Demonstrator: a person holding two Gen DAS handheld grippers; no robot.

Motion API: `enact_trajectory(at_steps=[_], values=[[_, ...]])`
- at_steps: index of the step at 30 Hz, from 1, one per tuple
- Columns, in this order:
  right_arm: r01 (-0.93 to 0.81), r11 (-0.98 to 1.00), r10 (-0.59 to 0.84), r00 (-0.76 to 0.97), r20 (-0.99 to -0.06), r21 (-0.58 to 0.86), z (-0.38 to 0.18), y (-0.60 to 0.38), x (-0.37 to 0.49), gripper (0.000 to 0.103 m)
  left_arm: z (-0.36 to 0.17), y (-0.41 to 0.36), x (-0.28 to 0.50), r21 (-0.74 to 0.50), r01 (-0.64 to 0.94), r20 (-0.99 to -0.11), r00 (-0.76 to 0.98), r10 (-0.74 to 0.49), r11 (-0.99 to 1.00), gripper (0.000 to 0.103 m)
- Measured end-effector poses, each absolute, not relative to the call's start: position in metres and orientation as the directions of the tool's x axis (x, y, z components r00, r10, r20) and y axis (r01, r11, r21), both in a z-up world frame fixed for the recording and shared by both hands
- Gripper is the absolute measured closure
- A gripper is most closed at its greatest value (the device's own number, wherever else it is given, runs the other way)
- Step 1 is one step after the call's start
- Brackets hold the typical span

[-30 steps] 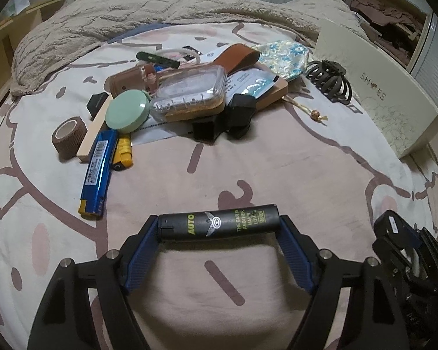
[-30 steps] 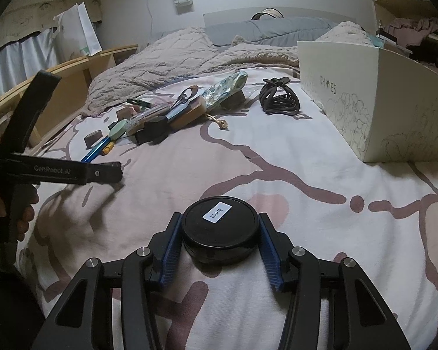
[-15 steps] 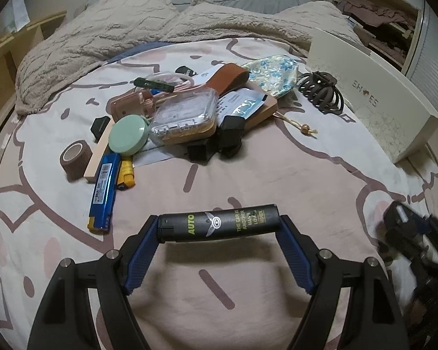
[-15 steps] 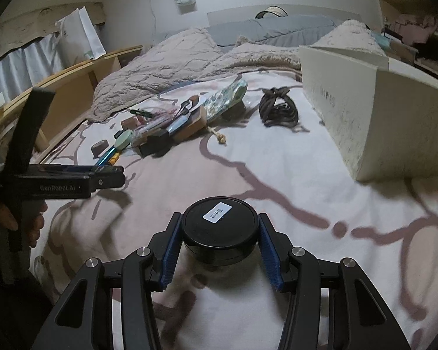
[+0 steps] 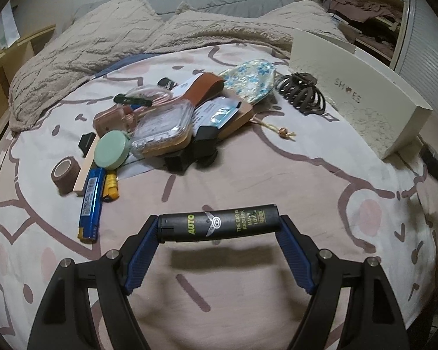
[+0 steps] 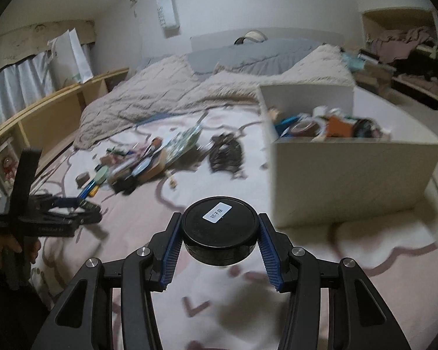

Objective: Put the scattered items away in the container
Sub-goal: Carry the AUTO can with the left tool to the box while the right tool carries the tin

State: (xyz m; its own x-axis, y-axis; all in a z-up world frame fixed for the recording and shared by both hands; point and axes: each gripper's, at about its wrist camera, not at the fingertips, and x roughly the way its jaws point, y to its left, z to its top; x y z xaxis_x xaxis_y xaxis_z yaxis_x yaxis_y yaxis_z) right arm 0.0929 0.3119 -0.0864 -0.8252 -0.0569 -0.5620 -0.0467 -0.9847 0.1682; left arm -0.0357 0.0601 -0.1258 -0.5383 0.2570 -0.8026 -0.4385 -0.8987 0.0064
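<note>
Box [image 6: 356, 175]: pale card, open-topped, rectangular, at the bed's right edge; already holds mixed items.
Round tin [image 6: 219, 227]: black, glossy, flat, white label; clamped edge to edge in the right gripper [image 6: 219, 234] fingers, clear of the bed [image 6: 379, 250]. Box lies ahead and right; this hand is nearer.
Tube [image 5: 217, 223]: black, smooth cylinder, long axis crosswise; pinched end to end in the left gripper [image 5: 219, 234], box up-right.
Pile [image 5: 160, 122]: hard cases, pouch, tape roll, mid-bed; hair claw [image 5: 302, 93] just beside the box.

Bare bedspread [image 5: 248, 175] ahead, item pile [image 5: 166, 122] left, box [image 6: 356, 175] wall right, top open
</note>
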Motion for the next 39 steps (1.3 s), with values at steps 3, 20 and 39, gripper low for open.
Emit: enact_trajectory(at_steps=[3,20,39], values=[[-0.061,-0.986,-0.033,-0.840,-0.542,0.154,-0.075,0.329,0.094,0.052,-0.123,0.066,-0.033,0.004,-0.454,-0.796,-0.541,0.272,-0.891,0.023],[-0.179,-0.970,0.073,-0.860,-0.506,0.164,-0.046,0.424,0.081,0.052,-0.090,0.125,-0.025,0.009,-0.585,-0.727,-0.561,0.396,-0.811,0.023],[-0.314,-0.932,0.124,-0.748,-0.652,0.183,-0.044,0.515,0.013,0.052,-0.031,0.234,-0.038,-0.038,-0.700,-0.651,-0.524,0.549,-0.713,0.023]])
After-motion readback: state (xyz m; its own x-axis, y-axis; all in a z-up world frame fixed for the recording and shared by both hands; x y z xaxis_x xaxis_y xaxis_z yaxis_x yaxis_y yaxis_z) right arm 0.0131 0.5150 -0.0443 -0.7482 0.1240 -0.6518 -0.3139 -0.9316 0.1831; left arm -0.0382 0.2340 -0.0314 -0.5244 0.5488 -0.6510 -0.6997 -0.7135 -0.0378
